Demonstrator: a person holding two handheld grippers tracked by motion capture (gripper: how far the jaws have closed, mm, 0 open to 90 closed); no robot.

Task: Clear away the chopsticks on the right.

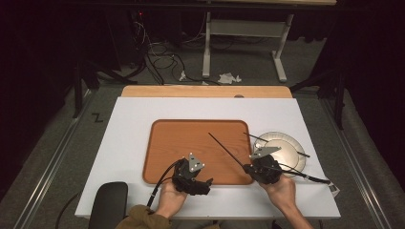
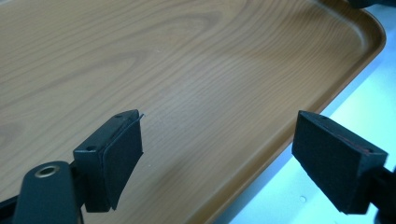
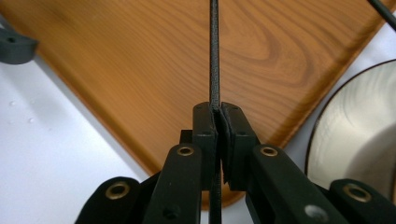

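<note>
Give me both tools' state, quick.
Left tool: open, empty, over the tray.
Right tool: closed on a black stick.

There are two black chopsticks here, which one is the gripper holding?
The chopstick slanting up over the wooden tray, clamped in the right gripper. The other chopstick lies untouched across the plate.

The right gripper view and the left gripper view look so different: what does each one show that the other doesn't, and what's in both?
The right gripper view alone has the shut right gripper pinching a thin black stick, plus part of a pale plate. The left gripper view alone has the left gripper, its jaws wide apart with nothing between them. Both share the wooden tray and the white table beside it.
</note>
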